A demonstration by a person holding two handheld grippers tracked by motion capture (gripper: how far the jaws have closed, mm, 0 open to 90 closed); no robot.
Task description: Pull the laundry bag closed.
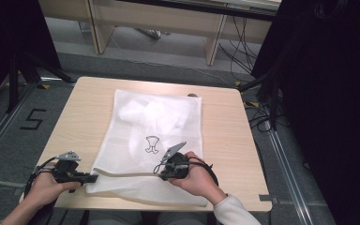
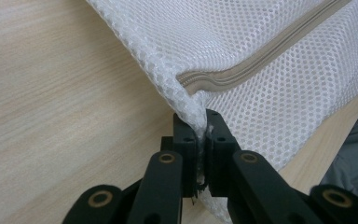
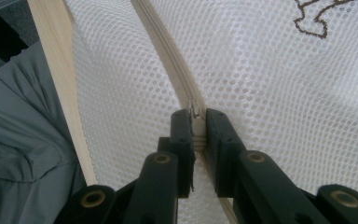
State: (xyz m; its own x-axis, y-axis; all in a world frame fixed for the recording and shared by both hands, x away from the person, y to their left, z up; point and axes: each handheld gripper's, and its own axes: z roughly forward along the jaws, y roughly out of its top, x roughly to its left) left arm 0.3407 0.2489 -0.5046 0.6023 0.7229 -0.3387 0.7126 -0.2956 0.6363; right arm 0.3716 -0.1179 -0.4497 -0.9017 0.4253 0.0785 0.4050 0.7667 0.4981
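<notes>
So one white mesh laundry bag (image 1: pixel 154 140) lies flat in the middle of the wooden table (image 1: pixel 225 126), near edge running along the person's side and nearly reaching the table's front edge. Plenty of bare wood left and right of the bag, less at the far end.

Count: one bag, one beige zipper (image 1: pixel 122 173), two grippers, one small dark printed figure (image 1: pixel 152 144) on the mesh.

Left gripper (image 1: pixel 93 177) sits at the bag's near left corner, jaws clamped tight on the mesh there. Right gripper (image 1: pixel 161 172) is further along the same near edge, jaws pinched on the zipper's slider.

High view gives the whole layout, with the zipper stretched between the two grippers. Left gripper view gets close on the corner: mesh bunched between the jaws (image 2: pixel 200 135), zipper end (image 2: pixel 193 84) just above them. Right gripper view shows the zipper line (image 3: pixel 168 56) running away from the jaws, the table's front edge (image 3: pixel 58 70) and grey clothing (image 3: pixel 23 121) below it.
</notes>
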